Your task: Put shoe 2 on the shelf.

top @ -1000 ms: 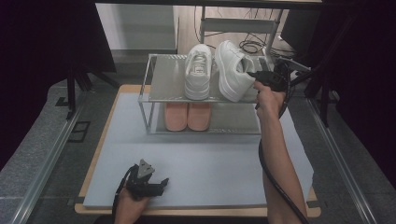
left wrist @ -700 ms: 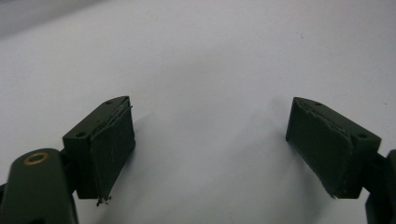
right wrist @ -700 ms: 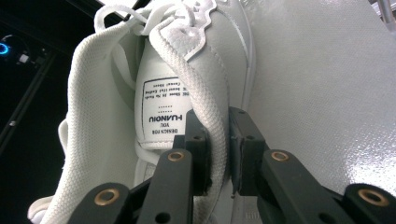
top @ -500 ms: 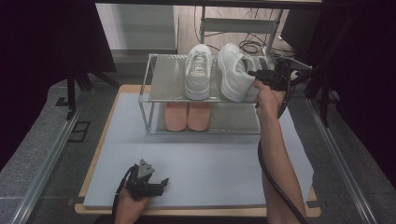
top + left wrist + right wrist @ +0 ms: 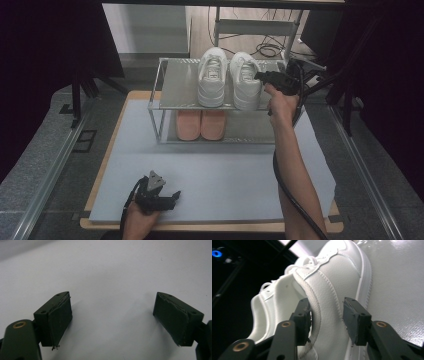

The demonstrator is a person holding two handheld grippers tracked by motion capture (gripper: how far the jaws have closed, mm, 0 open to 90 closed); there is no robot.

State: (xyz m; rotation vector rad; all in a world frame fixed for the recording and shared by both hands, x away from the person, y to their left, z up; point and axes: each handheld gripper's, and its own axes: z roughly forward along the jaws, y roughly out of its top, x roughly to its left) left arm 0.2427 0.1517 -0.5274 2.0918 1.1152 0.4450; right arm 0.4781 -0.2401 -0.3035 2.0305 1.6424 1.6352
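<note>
With the right gripper [image 5: 325, 320] jaws just opened wider around the collar of the right white shoe [image 5: 246, 80] on the rack [image 5: 175, 90] top shelf, and left gripper [image 5: 112, 320] jaws open over the counter [image 5: 225, 170], the shoe could be snagged & dragged off if pulled back w/o clearance.

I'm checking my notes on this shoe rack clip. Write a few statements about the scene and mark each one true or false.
1. Two white sneakers stand on the top shelf of the rack. True.
2. The lower shelf holds black boots. False: a pink pair sits there.
3. The right gripper has its jaws around the collar of the right white sneaker. True; they have just been opening.
4. The left gripper holds a shoe. False: it is open over the bare mat.
</note>
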